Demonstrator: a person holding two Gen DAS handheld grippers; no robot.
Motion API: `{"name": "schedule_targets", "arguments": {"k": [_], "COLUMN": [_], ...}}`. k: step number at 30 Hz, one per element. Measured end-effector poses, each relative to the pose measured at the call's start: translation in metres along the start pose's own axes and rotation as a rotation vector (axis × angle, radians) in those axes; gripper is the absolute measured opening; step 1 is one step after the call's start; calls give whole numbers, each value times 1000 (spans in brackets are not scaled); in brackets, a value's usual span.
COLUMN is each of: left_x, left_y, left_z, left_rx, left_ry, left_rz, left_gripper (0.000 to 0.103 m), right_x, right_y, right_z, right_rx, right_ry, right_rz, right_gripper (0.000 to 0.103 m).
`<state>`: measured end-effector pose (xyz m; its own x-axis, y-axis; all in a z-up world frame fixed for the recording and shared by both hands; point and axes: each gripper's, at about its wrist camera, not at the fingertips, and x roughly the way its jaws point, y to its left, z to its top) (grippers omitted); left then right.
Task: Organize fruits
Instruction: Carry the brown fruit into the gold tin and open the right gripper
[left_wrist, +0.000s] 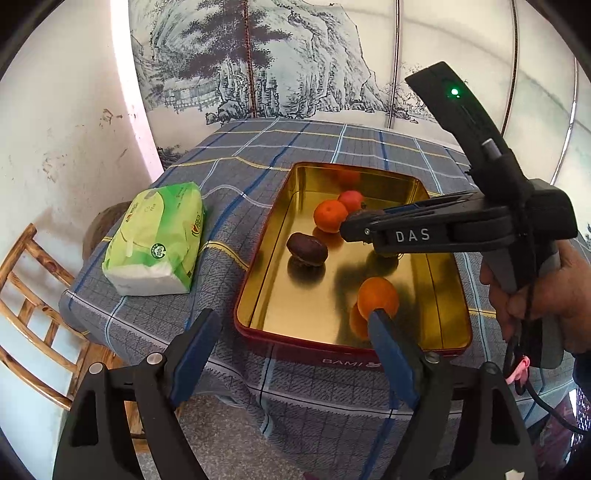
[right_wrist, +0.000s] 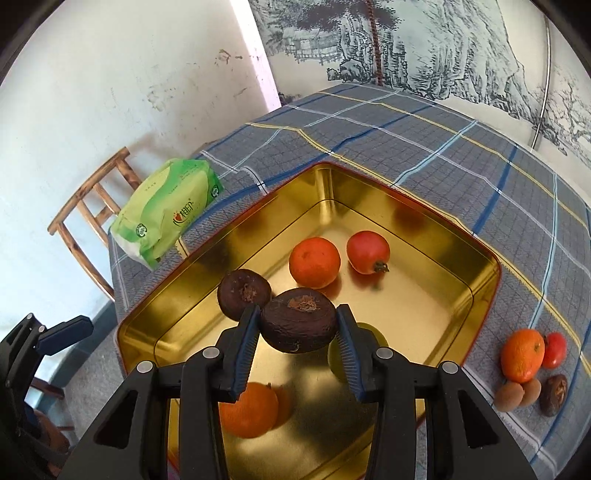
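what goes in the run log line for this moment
right claw: shut on dark fruit | over tin | left claw: open

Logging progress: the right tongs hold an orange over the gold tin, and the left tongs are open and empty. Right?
Not quite. The right tongs hold a dark brown fruit, not an orange, as the right wrist view shows. The rest stands: it's over the gold tin, left tongs open, empty.

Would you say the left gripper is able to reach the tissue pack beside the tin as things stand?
Probably yes: the left gripper is open and holds nothing, and the tissue pack lies on the cloth left of the tin with nothing over it.
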<state>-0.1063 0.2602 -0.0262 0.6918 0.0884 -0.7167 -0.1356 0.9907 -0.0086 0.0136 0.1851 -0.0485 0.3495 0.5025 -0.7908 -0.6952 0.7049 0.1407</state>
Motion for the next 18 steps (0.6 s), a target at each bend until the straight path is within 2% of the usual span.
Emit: {"name": "schedule_targets", "arguments": {"k": [13,18], "left_x": [3,4], "left_y": [6,6], "left_z": [-4,-5], "left_rx": [-16,-16], "left_ry": [25,34], "left_rz": [4,2], "left_gripper": [79,79], "right_x": [6,0], "right_y": [3,2], "right_z": [4,3], "right_rx": [16,25], "right_ry": [-6,-31], "right_rz": [-11,11], "right_gripper": [44,44]}}
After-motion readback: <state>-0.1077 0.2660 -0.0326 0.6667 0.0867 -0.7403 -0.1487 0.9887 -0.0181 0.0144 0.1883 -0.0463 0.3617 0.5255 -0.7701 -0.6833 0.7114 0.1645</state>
